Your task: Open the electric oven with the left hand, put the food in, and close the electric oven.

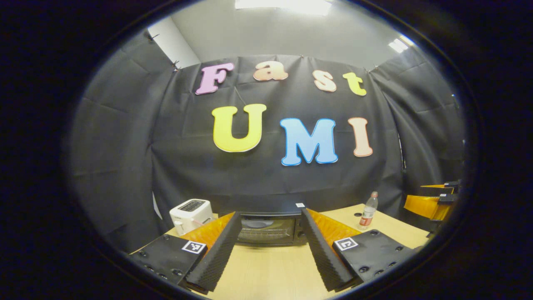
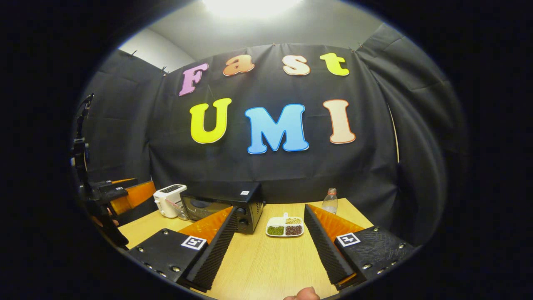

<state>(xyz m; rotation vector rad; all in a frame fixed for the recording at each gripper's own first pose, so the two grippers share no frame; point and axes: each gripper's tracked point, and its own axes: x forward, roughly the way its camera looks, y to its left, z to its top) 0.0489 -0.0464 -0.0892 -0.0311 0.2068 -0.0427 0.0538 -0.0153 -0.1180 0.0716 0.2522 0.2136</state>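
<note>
1. Left tongs [image 1: 268, 246] stood apart over the pale wooden worktop [image 1: 270, 271], low centre.
2. Right tongs [image 2: 270, 246] likewise gaped, low centre.
3. A white three-part dish of food [image 2: 285, 227] lay mid-frame.
4. The black electric oven [image 1: 266, 227], door shut, sat centre, beside a white toaster [image 1: 190, 214].

no text, brand or number could be read on anything apart from the wall. the square black-and-white coded markers [image 1: 194, 246] on the left tool's two black finger mounts were patterns, not writing, and the same held for the square markers [image 2: 348, 239] on the right tool's mounts. a small white sticker [image 2: 245, 193] sat on the top of the black electric oven [image 2: 233, 206], too small to read. the clear plastic bottle [image 1: 368, 211] carried a red label, its print too small and blurred to read. the white toaster [image 1: 190, 213] showed no legible marking.
</note>
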